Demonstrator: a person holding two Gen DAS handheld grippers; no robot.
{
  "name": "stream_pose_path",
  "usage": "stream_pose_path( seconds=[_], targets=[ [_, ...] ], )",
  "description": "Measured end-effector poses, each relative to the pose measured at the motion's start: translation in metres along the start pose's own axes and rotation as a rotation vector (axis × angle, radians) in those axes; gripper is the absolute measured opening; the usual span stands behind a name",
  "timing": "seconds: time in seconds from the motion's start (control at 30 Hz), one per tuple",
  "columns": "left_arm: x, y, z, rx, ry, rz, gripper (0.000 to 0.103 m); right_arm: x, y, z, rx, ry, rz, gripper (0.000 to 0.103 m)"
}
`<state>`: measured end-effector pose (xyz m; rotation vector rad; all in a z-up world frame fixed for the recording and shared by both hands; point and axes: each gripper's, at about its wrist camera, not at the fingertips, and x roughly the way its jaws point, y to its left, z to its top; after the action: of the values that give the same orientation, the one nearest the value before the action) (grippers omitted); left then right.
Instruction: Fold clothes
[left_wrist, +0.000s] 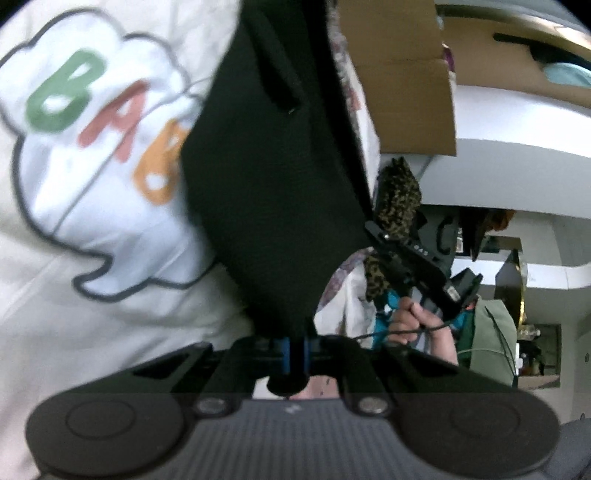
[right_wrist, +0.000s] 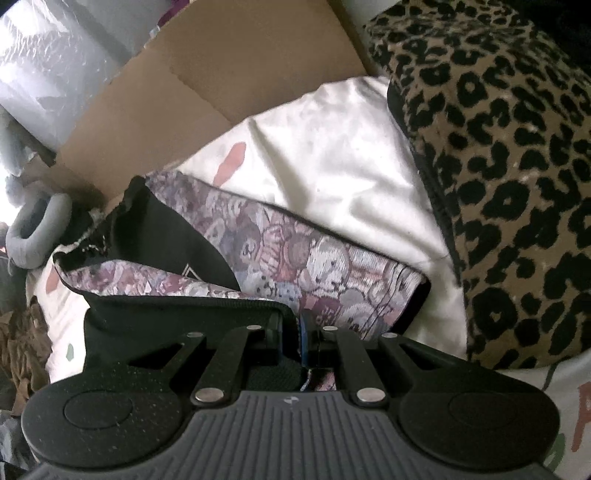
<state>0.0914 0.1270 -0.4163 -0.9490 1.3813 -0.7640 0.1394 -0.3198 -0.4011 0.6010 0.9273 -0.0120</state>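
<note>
The left gripper (left_wrist: 294, 354) is pinching the black fabric garment (left_wrist: 273, 177), which hangs over the white printed sheet (left_wrist: 92, 229). The right gripper (right_wrist: 300, 341) is pinching its black hem with floral lining (right_wrist: 280, 240). To fold well, keep both corners tight and level.

A white bedsheet (right_wrist: 332, 147) printed with coloured letters is spread as the supporting surface; a leopard-print garment (right_wrist: 498, 166), a bear-patterned black-lined garment (right_wrist: 314, 266) and a cardboard sheet (right_wrist: 221, 74) are laid on it
</note>
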Motion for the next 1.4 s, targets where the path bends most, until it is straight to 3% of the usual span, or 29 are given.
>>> stream_pose_path(
  seconds=[0.37, 0.57, 0.8, 1.0, 1.33, 1.4],
  targets=[
    [0.025, -0.017, 0.006, 0.041, 0.041, -0.044, 0.006, -0.020, -0.019, 0.013, 0.019, -0.054, -0.027, 0.007],
    [0.036, -0.013, 0.010, 0.065, 0.076, -0.005, 0.006, -0.021, -0.030, 0.020, 0.019, -0.066, -0.061, 0.007],
    [0.050, -0.010, 0.004, 0.100, 0.115, 0.093, 0.005, -0.011, -0.041, 0.022, 0.007, -0.057, -0.104, 0.007],
    [0.054, -0.012, 0.003, 0.115, 0.129, 0.108, 0.005, -0.012, -0.044, 0.023, 0.022, -0.033, -0.161, 0.007],
    [0.068, -0.010, 0.007, 0.130, 0.134, 0.186, 0.005, 0.002, -0.042, 0.020, -0.038, -0.026, -0.177, 0.007],
    [0.067, -0.010, 0.009, 0.121, 0.154, 0.187, 0.009, 0.004, -0.042, 0.021, -0.048, -0.026, -0.180, 0.008]
  ],
)
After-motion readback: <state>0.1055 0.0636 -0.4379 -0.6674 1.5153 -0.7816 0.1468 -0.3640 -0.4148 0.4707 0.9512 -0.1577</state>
